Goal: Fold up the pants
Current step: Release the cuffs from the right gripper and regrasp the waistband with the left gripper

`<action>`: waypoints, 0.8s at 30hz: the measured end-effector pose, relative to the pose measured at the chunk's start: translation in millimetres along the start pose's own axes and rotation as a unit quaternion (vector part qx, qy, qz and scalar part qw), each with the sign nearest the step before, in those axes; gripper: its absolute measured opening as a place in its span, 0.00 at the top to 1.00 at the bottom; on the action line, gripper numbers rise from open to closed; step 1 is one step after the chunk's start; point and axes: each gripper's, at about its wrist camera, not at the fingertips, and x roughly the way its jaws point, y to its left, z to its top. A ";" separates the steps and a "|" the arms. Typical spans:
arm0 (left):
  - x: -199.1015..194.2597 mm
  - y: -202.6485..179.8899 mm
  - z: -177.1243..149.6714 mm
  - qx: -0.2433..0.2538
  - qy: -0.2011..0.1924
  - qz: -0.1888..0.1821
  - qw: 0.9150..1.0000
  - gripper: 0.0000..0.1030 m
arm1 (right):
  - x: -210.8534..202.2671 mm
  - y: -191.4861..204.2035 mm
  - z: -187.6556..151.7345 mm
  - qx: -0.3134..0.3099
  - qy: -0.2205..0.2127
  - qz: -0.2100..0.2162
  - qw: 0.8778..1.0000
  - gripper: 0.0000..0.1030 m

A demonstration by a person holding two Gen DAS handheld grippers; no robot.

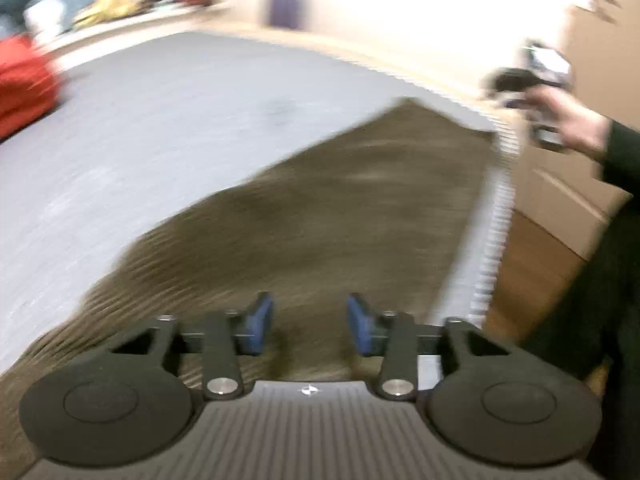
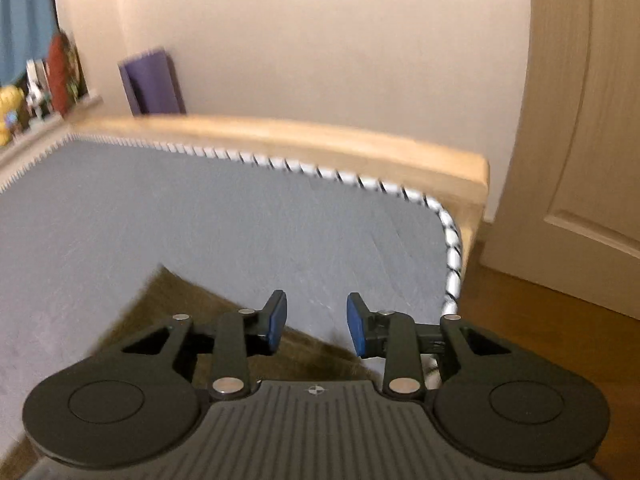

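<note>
I see the pants [image 1: 320,216] lying flat on the mattress [image 1: 160,120], at its near right corner. The wooden frame [image 2: 320,136] runs behind the mattress; a door [image 2: 580,120] stands right.

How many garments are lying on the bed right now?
2. The brown pants lie spread on the grey bed near its corner, under both grippers. A red garment sits at the far left edge. Others may lie outside the frame.

A grey bed [image 2: 200,220] with striped piping fills the frame. Olive-brown pants [image 1: 320,216] lie at its lower centre; a red garment [image 1: 24,80] sits upper left.
</note>
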 end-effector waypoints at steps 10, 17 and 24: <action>-5.9 45.1 -42.5 -0.028 0.093 0.085 0.992 0.75 | -65.1 93.6 -17.2 -0.082 -0.044 0.216 0.972 0.58; -108.2 151.7 -60.1 -0.223 -0.042 0.169 0.959 0.61 | -154.7 174.6 -50.1 -0.169 -0.062 0.393 0.902 0.52; -143.8 230.8 -119.8 -0.393 -0.050 0.193 0.897 0.54 | -233.4 221.1 -145.7 -0.243 -0.028 0.522 0.817 0.51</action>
